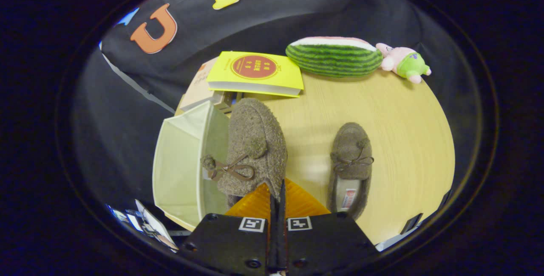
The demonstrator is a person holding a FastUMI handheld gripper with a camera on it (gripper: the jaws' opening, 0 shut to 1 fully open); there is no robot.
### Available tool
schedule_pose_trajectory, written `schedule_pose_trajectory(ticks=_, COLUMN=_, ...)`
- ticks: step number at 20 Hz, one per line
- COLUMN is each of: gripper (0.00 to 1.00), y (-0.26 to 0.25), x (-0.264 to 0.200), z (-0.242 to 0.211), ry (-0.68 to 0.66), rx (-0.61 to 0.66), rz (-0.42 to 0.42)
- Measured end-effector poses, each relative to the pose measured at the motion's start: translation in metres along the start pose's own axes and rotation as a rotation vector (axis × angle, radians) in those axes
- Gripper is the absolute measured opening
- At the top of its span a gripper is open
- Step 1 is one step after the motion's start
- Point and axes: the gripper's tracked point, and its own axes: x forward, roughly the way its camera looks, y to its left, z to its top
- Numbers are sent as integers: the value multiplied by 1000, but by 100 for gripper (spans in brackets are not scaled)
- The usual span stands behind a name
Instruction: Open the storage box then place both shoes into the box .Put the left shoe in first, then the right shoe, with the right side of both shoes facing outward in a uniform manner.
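My gripper (277,191) is shut on the heel rim of a brown fuzzy slipper (251,146) with a bow and pompoms. That slipper hangs off the table, toe pointing away, beside the open pale fabric storage box (178,163), which stands just left of it. A second matching slipper (350,167) lies flat on the wooden table (403,140) to the right of my fingers, toe pointing away, its insole label showing.
A yellow book (256,72) lies on other books beyond the box. A watermelon-slice plush (335,57) and a pink-and-green plush toy (404,63) sit at the table's far edge. Papers (148,225) lie low to the left.
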Motion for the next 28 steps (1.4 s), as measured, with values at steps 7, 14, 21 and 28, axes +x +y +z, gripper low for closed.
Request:
schedule_pose_trajectory(ticks=7, gripper=6, y=88, x=-34, z=16, ry=-82, rx=18, rz=114)
schedule_pose_trajectory(ticks=14, gripper=6, y=164, x=2, z=10, ry=-153, rx=114, rz=136)
schedule_pose_trajectory(ticks=21, gripper=6, y=185, x=77, z=-24, ry=-150, rx=102, rz=63)
schedule_pose_trajectory(ticks=28, gripper=6, y=192, x=129, z=-51, ry=-117, rx=19, rz=13)
